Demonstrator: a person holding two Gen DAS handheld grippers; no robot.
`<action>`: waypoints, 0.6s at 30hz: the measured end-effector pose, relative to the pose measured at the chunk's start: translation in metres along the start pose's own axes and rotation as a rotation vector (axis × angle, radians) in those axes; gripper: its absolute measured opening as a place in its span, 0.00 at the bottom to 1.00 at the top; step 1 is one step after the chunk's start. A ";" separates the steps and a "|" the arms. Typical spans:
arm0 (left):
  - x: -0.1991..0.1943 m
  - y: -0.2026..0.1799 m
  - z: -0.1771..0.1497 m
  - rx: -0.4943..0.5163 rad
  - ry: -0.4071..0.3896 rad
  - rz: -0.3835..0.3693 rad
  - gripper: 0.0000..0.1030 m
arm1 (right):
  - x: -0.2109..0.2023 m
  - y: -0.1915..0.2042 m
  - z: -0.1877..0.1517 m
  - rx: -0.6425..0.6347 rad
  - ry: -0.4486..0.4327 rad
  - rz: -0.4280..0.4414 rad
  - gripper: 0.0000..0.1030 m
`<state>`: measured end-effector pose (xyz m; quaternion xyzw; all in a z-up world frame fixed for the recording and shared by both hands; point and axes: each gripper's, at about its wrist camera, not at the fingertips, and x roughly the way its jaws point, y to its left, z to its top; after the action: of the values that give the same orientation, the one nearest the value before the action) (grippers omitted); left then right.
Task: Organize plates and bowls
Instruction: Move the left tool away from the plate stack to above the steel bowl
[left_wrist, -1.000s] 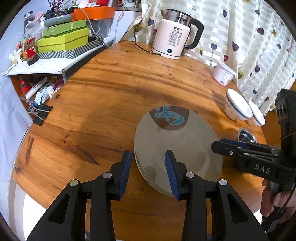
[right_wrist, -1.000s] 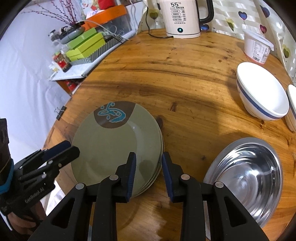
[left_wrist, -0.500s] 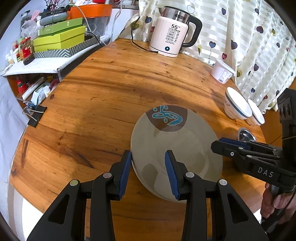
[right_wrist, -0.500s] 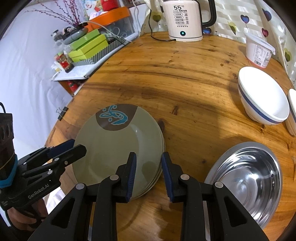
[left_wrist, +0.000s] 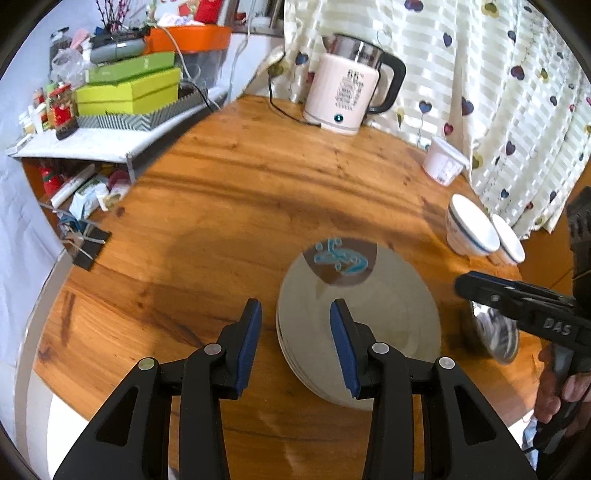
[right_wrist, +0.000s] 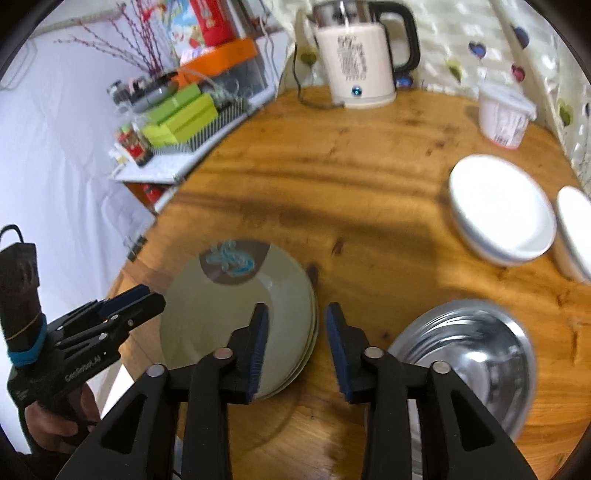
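Note:
A stack of olive-green plates (left_wrist: 365, 325) with a brown and blue motif lies on the round wooden table (left_wrist: 240, 206); it also shows in the right wrist view (right_wrist: 236, 314). My left gripper (left_wrist: 295, 343) is open, above the stack's left edge. My right gripper (right_wrist: 295, 339) is open, above the stack's right edge, and shows side-on in the left wrist view (left_wrist: 517, 306). A steel bowl (right_wrist: 469, 358) lies to the right of the stack. Two white bowls with blue bands (right_wrist: 498, 210) stand at the far right.
A white electric kettle (left_wrist: 347, 92) with its cord stands at the table's far edge, a white lidded tub (left_wrist: 443, 166) to its right. A shelf with green boxes (left_wrist: 129, 92) stands left of the table. A heart-patterned curtain (left_wrist: 498, 92) hangs behind.
Both grippers have risen and pulled back from the plate stack, so the stack looks smaller and farther. Both stay open; the plates and bowls have not moved.

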<state>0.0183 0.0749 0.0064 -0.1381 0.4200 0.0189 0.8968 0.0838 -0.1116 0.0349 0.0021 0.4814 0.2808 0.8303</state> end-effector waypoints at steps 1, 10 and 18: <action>-0.002 0.000 0.002 0.001 -0.007 -0.003 0.39 | -0.006 -0.001 0.001 -0.003 -0.015 0.000 0.41; -0.008 -0.029 0.001 0.069 -0.005 -0.060 0.39 | -0.035 -0.001 -0.014 -0.047 -0.063 -0.039 0.47; -0.013 -0.067 -0.006 0.149 0.002 -0.134 0.39 | -0.057 -0.008 -0.033 -0.028 -0.087 -0.089 0.47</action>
<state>0.0153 0.0102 0.0280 -0.0989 0.4110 -0.0724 0.9033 0.0390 -0.1536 0.0606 -0.0190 0.4407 0.2500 0.8619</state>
